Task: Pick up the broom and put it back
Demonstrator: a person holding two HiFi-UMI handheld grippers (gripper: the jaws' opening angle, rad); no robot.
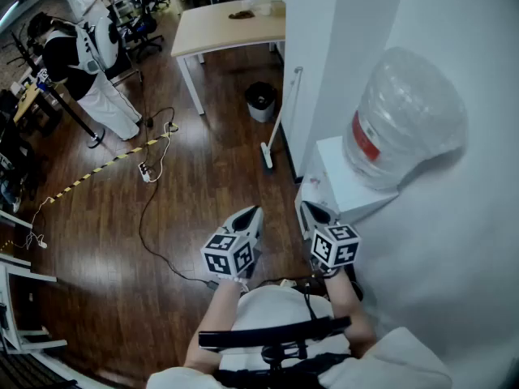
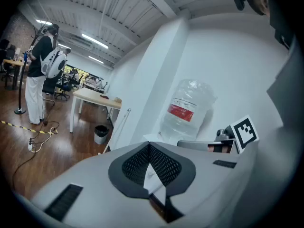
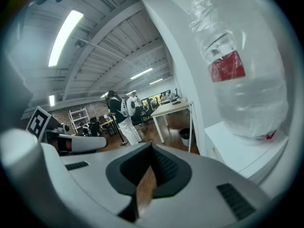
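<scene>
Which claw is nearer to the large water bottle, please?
Right. In the head view, the right claw lies just below and left of the water bottle; the left claw lies farther left, over the wooden floor.

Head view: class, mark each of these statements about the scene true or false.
1. The broom leans against the white wall. True.
2. The left gripper holds the broom. False: its jaws are shut on nothing, and the broom stands apart, farther ahead.
3. A black bin stands on the floor near the table. True.
4. The water bottle lies on the floor. False: it sits upturned on the white dispenser.
</scene>
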